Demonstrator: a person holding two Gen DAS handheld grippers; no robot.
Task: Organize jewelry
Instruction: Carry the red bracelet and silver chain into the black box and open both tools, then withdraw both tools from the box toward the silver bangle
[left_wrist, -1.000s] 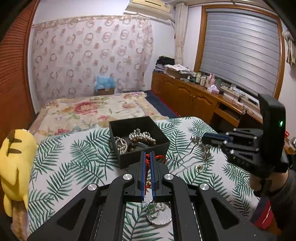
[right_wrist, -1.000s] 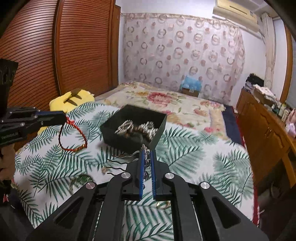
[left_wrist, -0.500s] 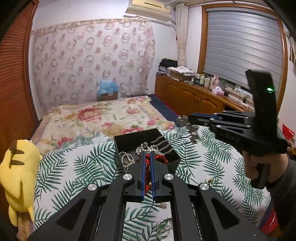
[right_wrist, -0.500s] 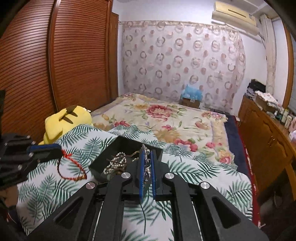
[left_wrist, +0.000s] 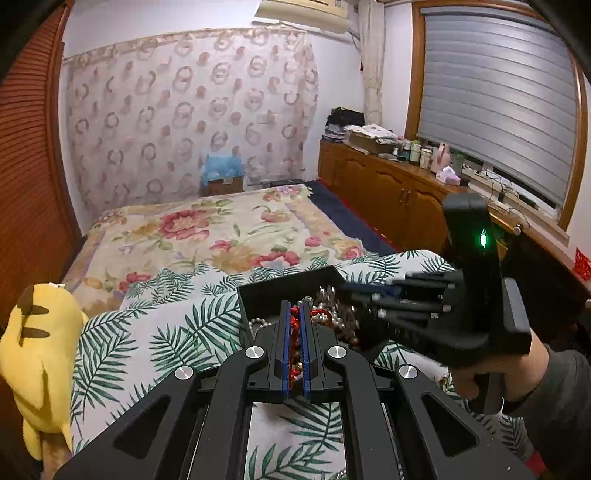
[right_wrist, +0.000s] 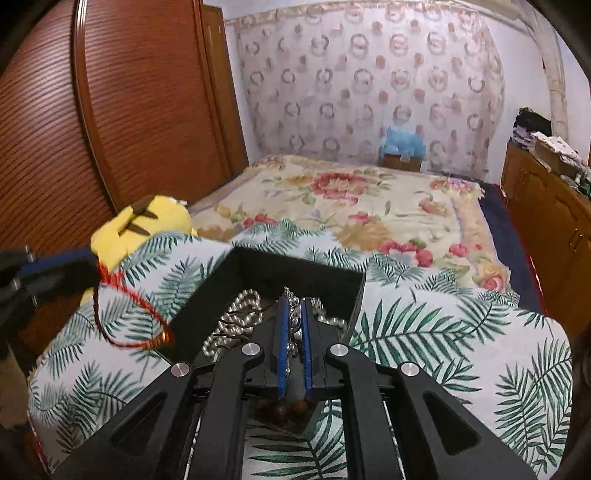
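The left tongs (left_wrist: 294, 314) are pinched nearly closed on a red cord bracelet (left_wrist: 295, 325), whose strand runs up between the blue pads (left_wrist: 284, 332) and loops out past the tips over the near edge of the black jewelry box (left_wrist: 280, 288). In the right wrist view the same bracelet (right_wrist: 125, 314) hangs from the left tongs (right_wrist: 88, 269) as a long loop, its lower end just beside the box's left wall. The right tongs (right_wrist: 293, 310) are clamped on a silver chain (right_wrist: 291, 325), which shows as small shiny links between the blue pads (right_wrist: 282, 332) and pokes out a little at the tips; they reach in over the box (right_wrist: 295, 266) from its near side. In the left wrist view the right tongs (left_wrist: 354, 291), motion-blurred, point across the box's right half, with the person's right hand (left_wrist: 487, 376) gripping the handle. Inside the box lie pearl strands (right_wrist: 236, 314) and a few wavy dark hairpins (right_wrist: 243, 317), and dark brown beads (right_wrist: 280, 410) show at its near end beneath the right tongs. The box sits on a white cloth with a green palm-leaf print (right_wrist: 443, 332) spread on the bed, beyond which a floral blanket (right_wrist: 351, 206) covers the rest. A yellow plush toy (left_wrist: 33, 350) lies at the bed's left edge.
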